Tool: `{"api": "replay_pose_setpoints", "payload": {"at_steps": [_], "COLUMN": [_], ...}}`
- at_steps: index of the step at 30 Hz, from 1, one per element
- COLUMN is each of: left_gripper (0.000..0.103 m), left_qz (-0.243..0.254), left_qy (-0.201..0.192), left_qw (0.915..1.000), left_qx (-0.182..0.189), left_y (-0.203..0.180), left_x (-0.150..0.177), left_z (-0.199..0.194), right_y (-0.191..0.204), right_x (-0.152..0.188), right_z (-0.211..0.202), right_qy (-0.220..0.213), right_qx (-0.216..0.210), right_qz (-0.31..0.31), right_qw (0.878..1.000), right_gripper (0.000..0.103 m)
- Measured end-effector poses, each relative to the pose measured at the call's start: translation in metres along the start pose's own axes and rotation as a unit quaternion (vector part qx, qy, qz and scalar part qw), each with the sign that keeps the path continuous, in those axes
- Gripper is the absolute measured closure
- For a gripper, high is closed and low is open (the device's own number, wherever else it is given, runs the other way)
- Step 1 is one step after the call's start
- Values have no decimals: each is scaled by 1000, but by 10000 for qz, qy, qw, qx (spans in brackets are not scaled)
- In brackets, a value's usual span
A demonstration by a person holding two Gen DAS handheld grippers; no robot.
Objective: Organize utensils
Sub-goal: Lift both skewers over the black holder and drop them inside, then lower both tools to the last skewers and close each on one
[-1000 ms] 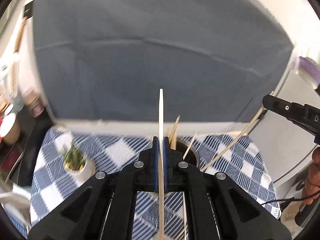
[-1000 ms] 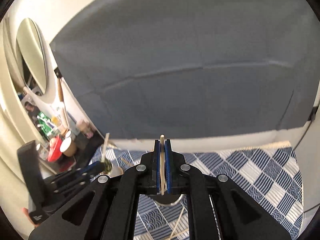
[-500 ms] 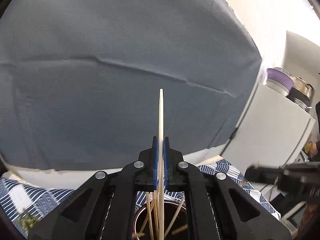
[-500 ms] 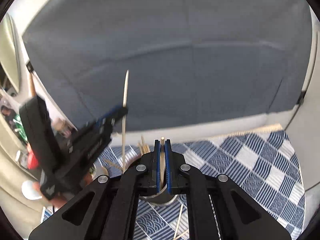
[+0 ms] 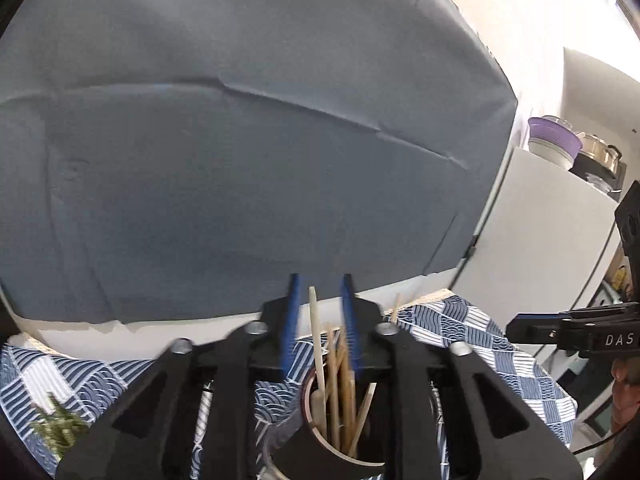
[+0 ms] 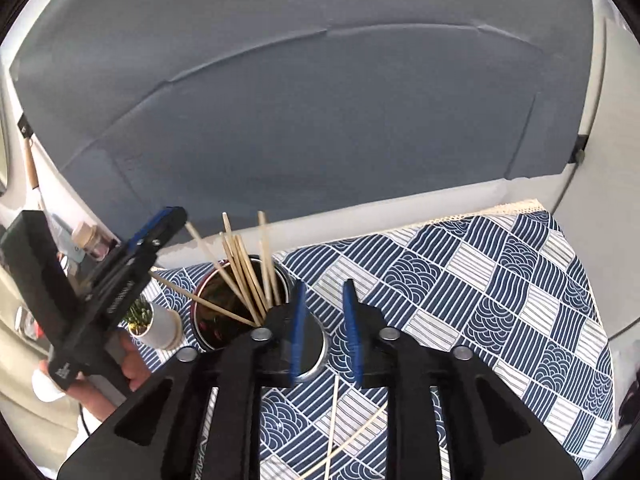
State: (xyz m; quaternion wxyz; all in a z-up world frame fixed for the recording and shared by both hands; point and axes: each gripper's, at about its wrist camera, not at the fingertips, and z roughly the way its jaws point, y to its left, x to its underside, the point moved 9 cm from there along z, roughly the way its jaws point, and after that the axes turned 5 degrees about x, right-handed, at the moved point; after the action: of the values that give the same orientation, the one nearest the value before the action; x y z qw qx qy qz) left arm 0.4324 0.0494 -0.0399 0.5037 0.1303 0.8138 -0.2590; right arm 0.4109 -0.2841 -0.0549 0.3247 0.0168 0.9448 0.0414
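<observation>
Chopsticks (image 6: pixel 244 268), upright in dark cup (image 6: pixel 208 312)

A wide grey backdrop sheet (image 5: pixel 240 160) hangs ahead of the claw, creased across its middle. Below it, a blue-and-white patterned cloth (image 6: pixel 500 280) covers the surface. A white cabinet (image 5: pixel 540 232) stands off to one side, brightly lit.

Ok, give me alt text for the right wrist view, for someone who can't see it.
The right gripper, fingers just opened with nothing between them, points down at a dark cup full of wooden chopsticks on a blue patterned tablecloth. The left gripper hovers at the cup's left; two loose chopsticks lie on the cloth below.
</observation>
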Motion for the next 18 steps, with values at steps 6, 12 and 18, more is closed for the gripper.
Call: {"api": "replay_pose_setpoints", "payload": {"at_steps": [6, 12, 18], "left_gripper": [55, 34, 15], "left_qz": [-205, -241, -294], "left_qy": [-42, -95, 29], "left_qw": [9995, 9981, 9947], "left_qx": [-239, -560, -987], "left_y": [2, -6, -18], "left_x": [2, 2, 18], "left_z": [-22, -51, -75], "right_y": [-7, -21, -42], "right_x": [10, 20, 32], "right_z": [-11, -22, -26], "right_qy": [-5, -60, 4], "right_qx": [-12, 85, 106], "right_qz": [-36, -111, 16], "right_qw": [10000, 9999, 9999], "right_gripper": [69, 39, 24]}}
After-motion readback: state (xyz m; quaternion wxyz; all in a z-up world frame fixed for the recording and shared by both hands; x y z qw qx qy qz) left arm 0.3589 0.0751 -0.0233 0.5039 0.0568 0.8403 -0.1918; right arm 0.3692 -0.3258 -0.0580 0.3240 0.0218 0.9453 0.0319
